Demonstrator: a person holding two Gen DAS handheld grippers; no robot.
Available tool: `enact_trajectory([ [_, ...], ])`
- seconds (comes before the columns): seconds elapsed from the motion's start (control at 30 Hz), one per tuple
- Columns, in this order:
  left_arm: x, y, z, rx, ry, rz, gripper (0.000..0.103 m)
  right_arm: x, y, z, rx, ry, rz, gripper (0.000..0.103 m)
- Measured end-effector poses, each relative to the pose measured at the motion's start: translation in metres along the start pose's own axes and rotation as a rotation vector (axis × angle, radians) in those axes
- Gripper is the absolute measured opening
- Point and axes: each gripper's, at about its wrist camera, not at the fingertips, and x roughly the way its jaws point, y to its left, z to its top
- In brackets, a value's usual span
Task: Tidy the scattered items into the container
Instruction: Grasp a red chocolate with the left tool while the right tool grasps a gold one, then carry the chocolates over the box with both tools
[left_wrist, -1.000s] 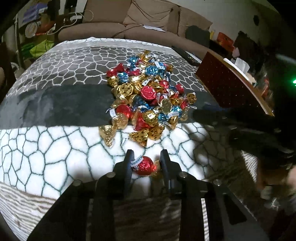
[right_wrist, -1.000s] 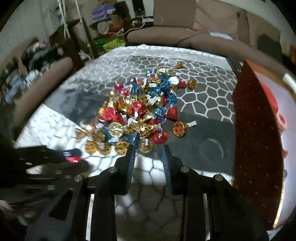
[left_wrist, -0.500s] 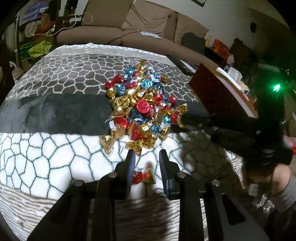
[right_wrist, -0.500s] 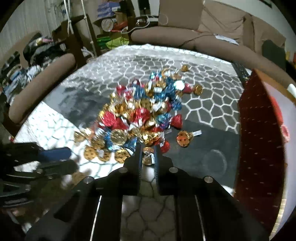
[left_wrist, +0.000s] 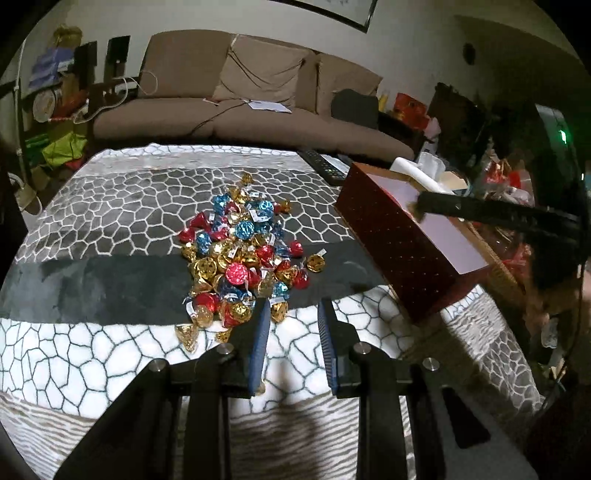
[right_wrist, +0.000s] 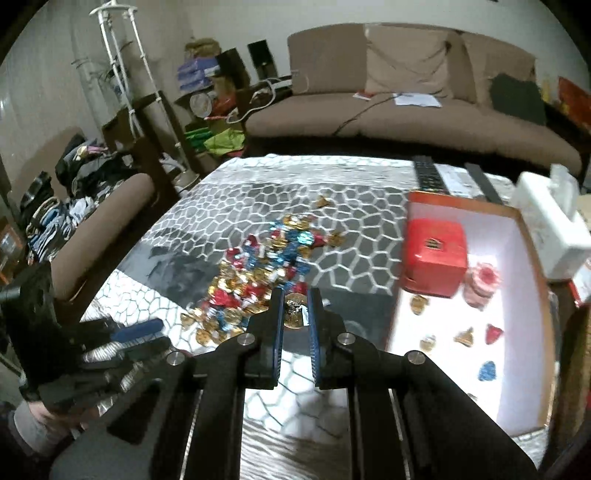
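A pile of foil-wrapped candies (left_wrist: 242, 258), red, gold and blue, lies on the patterned blanket; it also shows in the right wrist view (right_wrist: 258, 273). A dark red box (left_wrist: 402, 240) with a white inside stands at the right; in the right wrist view the box (right_wrist: 517, 280) holds a few candies and a red tin (right_wrist: 434, 254). My left gripper (left_wrist: 293, 314) is open and empty, raised above the pile's near edge. My right gripper (right_wrist: 295, 297) is shut on a gold candy (right_wrist: 293, 312), lifted above the blanket left of the box.
A brown sofa (left_wrist: 236, 110) stands behind the table. A remote control (right_wrist: 430, 177) and a white tissue box (right_wrist: 554, 225) lie beyond the red box. Clutter fills the shelves at the left (right_wrist: 207, 103).
My left gripper has risen and no longer has the red candy between its fingers. My right gripper has shut on a gold candy and lifted it toward the box.
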Motion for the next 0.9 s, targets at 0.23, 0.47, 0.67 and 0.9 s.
enact_trajectory([
  [0.23, 0.029, 0.011, -0.04, 0.063, 0.143, 0.144, 0.027, 0.01, -0.007, -0.021, 0.003, 0.044, 0.032, 0.012],
  [0.47, 0.041, 0.002, -0.045, 0.132, 0.151, 0.173, 0.026, -0.003, -0.026, -0.009, 0.08, -0.003, 0.076, 0.012],
  [0.67, 0.04, -0.006, -0.049, 0.163, 0.152, 0.174, 0.016, -0.01, -0.046, -0.008, 0.127, -0.014, 0.065, 0.012],
  [0.9, 0.008, -0.005, -0.026, 0.058, 0.043, 0.09, 0.002, -0.013, -0.04, -0.004, 0.124, -0.02, 0.085, 0.012],
])
